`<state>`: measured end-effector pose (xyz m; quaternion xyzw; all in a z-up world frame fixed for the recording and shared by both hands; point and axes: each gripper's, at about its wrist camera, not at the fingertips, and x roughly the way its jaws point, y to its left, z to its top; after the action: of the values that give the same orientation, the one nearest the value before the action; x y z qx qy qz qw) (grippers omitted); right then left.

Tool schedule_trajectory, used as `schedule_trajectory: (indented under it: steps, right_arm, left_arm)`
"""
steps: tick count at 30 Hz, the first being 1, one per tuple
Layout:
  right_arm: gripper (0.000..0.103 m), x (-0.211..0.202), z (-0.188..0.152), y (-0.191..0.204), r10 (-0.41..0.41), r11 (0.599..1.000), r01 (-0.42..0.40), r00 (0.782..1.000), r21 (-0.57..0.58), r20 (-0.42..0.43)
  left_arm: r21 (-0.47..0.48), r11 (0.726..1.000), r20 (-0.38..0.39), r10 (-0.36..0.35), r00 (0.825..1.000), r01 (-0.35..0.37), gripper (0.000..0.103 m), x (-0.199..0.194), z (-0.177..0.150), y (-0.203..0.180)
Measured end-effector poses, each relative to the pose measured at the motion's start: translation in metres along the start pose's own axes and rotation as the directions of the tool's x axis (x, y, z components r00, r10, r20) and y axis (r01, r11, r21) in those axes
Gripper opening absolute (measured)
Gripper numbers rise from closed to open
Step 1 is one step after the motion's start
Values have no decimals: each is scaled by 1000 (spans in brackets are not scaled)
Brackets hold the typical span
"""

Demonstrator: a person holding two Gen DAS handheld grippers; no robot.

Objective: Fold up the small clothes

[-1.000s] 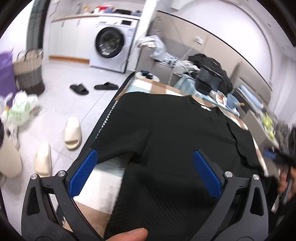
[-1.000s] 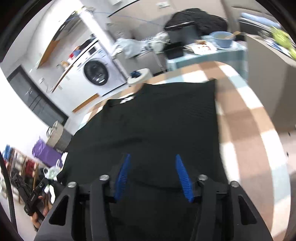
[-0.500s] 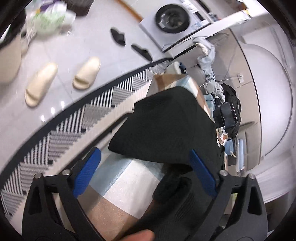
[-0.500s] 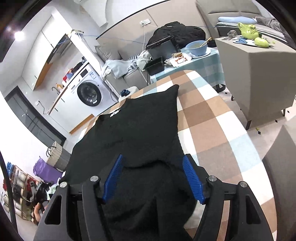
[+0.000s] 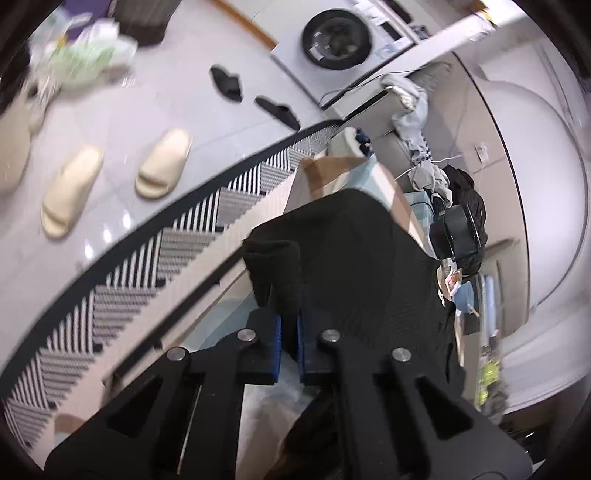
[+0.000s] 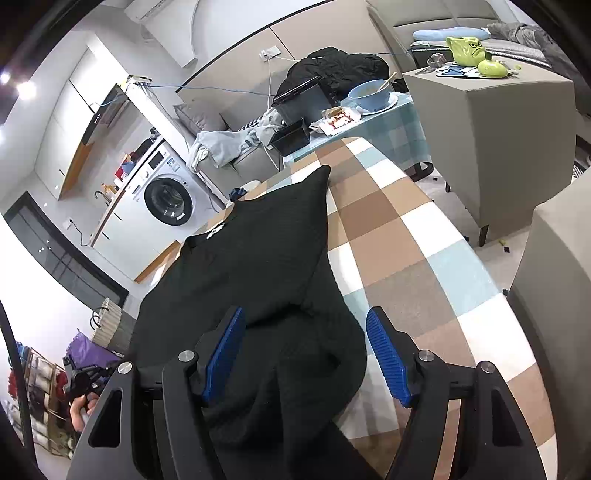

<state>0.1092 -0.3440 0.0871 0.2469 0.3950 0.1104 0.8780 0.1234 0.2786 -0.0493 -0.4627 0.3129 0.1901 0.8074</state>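
With our left hand-held gripper pinched shut on an edge of the black shirt spread mid-frame on the checked table, and our right hand-held gripper gaping over bunched hem, a lopsided pull could skew the fold.

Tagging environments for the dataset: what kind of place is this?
Most likely a lived-in home, an open laundry and living area: a front-loading washing machine, a grey sofa, slippers on the tiled floor.
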Motion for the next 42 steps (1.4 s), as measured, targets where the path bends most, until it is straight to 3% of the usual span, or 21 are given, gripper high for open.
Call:
schedule_trajectory:
  steps: [5, 8, 11, 12, 13, 15, 16, 17, 20, 22, 29, 31, 34, 36, 38, 40, 42]
  right_arm:
    - [70, -1, -3, 8, 0, 1000, 0, 1000, -31, 0]
    - [70, 1, -3, 10, 6, 999, -6, 1000, -35, -3]
    - [70, -1, -3, 10, 3, 999, -3, 1000, -38, 3]
    - [70, -1, -3, 10, 3, 999, -2, 1000, -37, 5]
    - [70, -1, -2, 9, 2, 999, -2, 1000, -33, 6]
    - [70, 0, -2, 7, 4, 1000, -4, 1000, -22, 5]
    - [70, -1, -2, 7, 4, 1000, -4, 1000, -22, 4]
    - [70, 0, -2, 6, 0, 1000, 0, 1000, -24, 4]
    - [71, 1, -2, 4, -5, 1000, 5, 1000, -17, 0]
    - [72, 5, -3, 2, -1, 1000, 1, 1000, -9, -15]
    - [72, 11, -7, 10, 6, 1000, -7, 999, -24, -41]
    - [72, 8, -6, 11, 8, 1000, -9, 999, -30, -36]
    - [73, 2, -5, 10, 5, 1000, -5, 1000, -24, -22]
    - [74, -1, -5, 6, 3, 1000, -3, 1000, -14, -11]
    - [74, -2, -4, 3, 4, 1000, -4, 1000, -2, -12]
    - [74, -2, -4, 0, 4, 1000, -4, 1000, 8, -12]
    - [74, -2, -4, -2, 0, 1000, 0, 1000, 15, -8]
  left_arm:
    - [241, 969, 139, 14, 990, -47, 3, -26, 0, -80]
    - [420, 908, 148, -61, 987, -6, 3, -26, -16, -149]
    - [588, 799, 30, -175, 984, 124, 3, -15, -48, -213]
    - [627, 755, -46, -214, 976, 195, 4, -8, -62, -232]
    - [642, 729, -103, -226, 969, 239, 7, -4, -74, -245]
    - [647, 700, -191, -235, 953, 302, 29, 2, -92, -257]
    - [642, 692, -226, -241, 944, 330, 49, 4, -99, -260]
    - [634, 694, -235, -246, 940, 341, 63, 2, -104, -257]
    - [625, 711, -201, -254, 946, 323, 68, -13, -108, -247]
    - [606, 743, -160, -235, 959, 283, 72, -20, -106, -222]
    - [521, 833, -105, -156, 982, 188, 73, -8, -64, -158]
    - [492, 866, -79, -52, 995, 85, 73, 14, -45, -149]
    - [408, 911, -95, -17, 995, 54, 71, 51, -18, -139]
    - [381, 924, -104, 21, 994, 20, 61, 73, -6, -132]
    - [357, 934, -111, 37, 993, 6, 32, 88, -4, -129]
    - [358, 933, -116, 13, 993, 30, 8, 93, -4, -131]
    - [394, 918, -84, -13, 996, 45, 3, 89, -6, -142]
